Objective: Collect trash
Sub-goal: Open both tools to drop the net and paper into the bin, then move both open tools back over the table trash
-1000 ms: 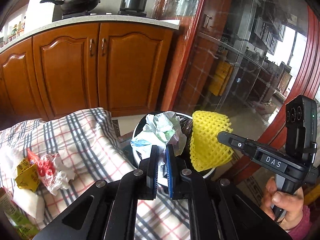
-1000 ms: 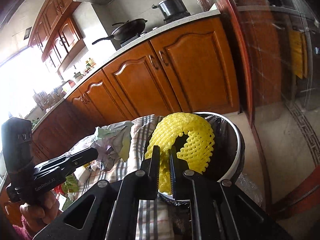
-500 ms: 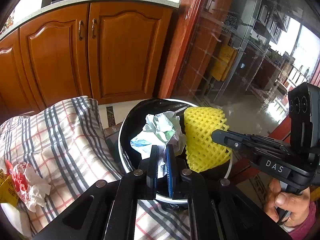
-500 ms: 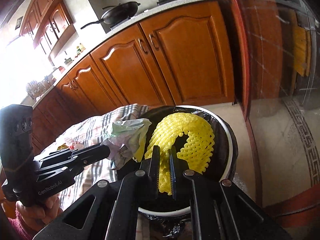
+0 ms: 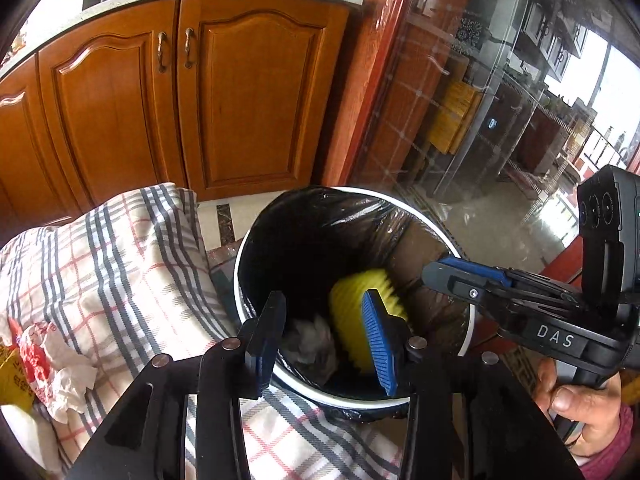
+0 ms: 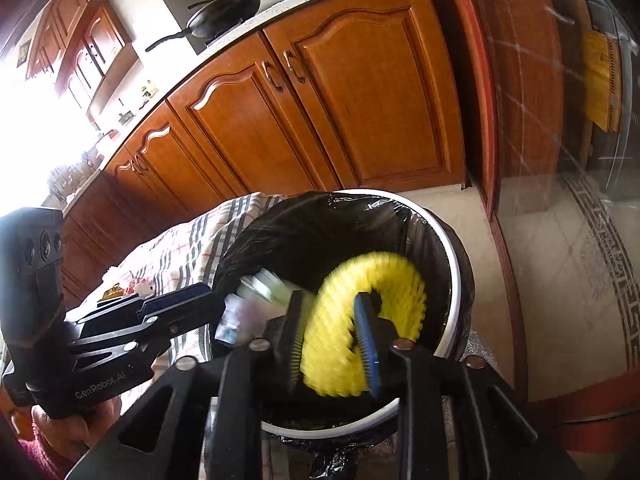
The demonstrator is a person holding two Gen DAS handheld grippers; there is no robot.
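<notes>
A white trash bin (image 5: 466, 314) (image 6: 454, 258) with a black liner stands beside the table. My left gripper (image 5: 326, 336) is open over the bin. The crumpled paper (image 5: 314, 340) (image 6: 256, 292) is blurred, falling inside the bin. My right gripper (image 6: 330, 336) (image 5: 436, 268) is open over the bin. The yellow foam net (image 6: 380, 280) (image 5: 356, 300) is blurred, dropping into the bin between its fingers.
A plaid tablecloth (image 5: 120, 264) covers the table at left. A red and white wrapper (image 5: 44, 364) and yellow packaging (image 5: 12, 380) lie on it. Wooden cabinets (image 5: 240, 88) stand behind. A glass door (image 5: 500, 100) is at right.
Both grippers have opened over the bin. The crumpled paper and the yellow foam net have left the fingers and are falling into the bin.
</notes>
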